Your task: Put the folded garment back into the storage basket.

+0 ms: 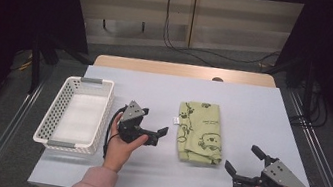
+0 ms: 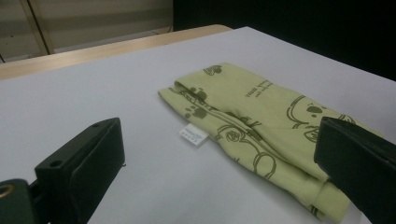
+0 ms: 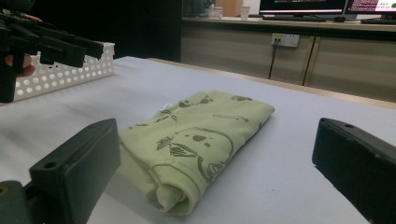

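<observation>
Both grippers, left gripper (image 1: 162,136) and right gripper (image 1: 241,159), spread wide beside folded green cloth (image 1: 200,130)
Grabbing just the top layer could make it unfold

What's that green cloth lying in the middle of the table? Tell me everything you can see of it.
The light green folded cloth with dark cartoon animal prints looks like soft knit fabric, folded into a long flat bundle. A small white label sticks out from one long side, and some small lettering is printed on top. It lies flat on the pale grey table top, between the two hand-held grippers; nothing else touches it.
</observation>
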